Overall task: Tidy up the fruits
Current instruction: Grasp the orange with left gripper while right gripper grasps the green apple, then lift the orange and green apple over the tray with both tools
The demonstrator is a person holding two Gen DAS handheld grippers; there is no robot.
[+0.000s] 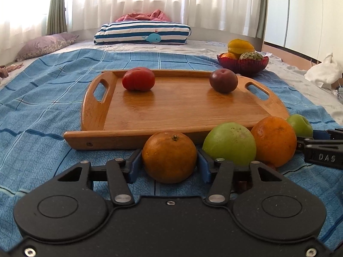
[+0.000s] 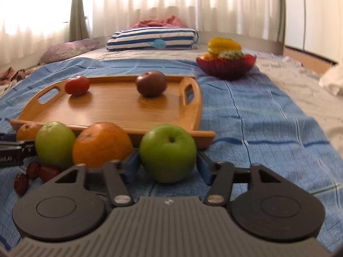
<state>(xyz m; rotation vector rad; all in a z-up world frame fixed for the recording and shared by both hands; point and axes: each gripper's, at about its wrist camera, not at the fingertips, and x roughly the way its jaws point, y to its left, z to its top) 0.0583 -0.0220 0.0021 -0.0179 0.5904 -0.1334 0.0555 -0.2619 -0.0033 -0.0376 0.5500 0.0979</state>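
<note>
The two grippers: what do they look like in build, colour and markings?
The left gripper has a smooth black body with two round discs, black linkage arms with silver rivets, and blue finger pads. The right gripper is the same build but dark grey, with a ribbed central plate. Raised letters mark its side. No hands or sleeves show.

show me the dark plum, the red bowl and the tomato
dark plum point(image 1: 223, 80), left wrist view, middle of its skin
red bowl point(image 1: 242, 65), left wrist view, front wall
tomato point(image 2: 77, 85), right wrist view, middle of its front
</note>
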